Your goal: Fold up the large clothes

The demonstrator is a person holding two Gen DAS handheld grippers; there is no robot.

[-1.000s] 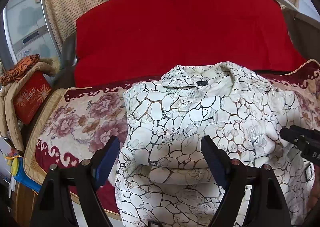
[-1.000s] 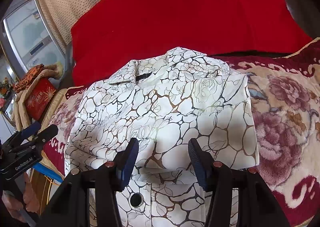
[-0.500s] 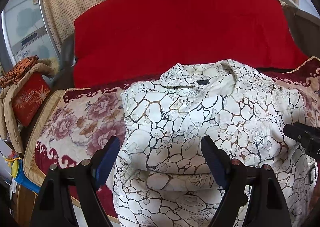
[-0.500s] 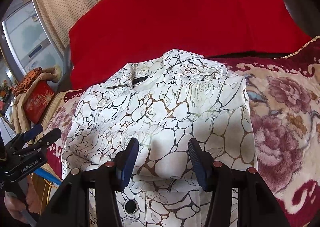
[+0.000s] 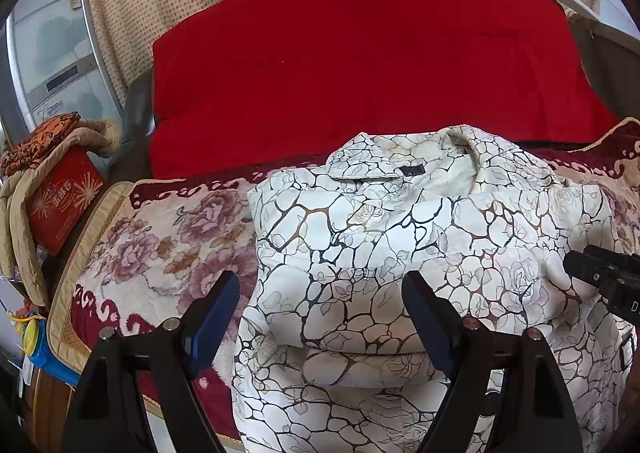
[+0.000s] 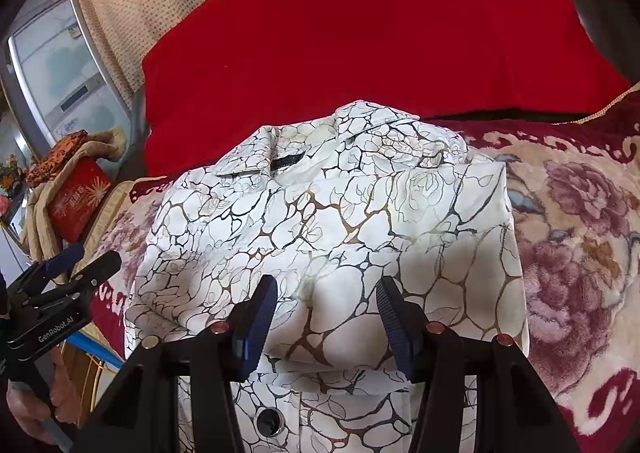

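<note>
A white jacket with a black and gold crackle print lies on a floral blanket, collar toward the far side and sides folded in. It also shows in the right wrist view. My left gripper is open and empty, just above the jacket's near left part. My right gripper is open and empty over the near right part, above a fold edge. The right gripper also shows at the edge of the left wrist view, and the left gripper shows in the right wrist view.
A red quilt lies behind the jacket. A red box wrapped in tan cloth sits at the left edge. The blanket spreads to the right. A white appliance and dotted curtain stand behind.
Both grippers have drawn slightly back and up from the jacket; the lower fold has settled flatter. Both jaws stay open.
</note>
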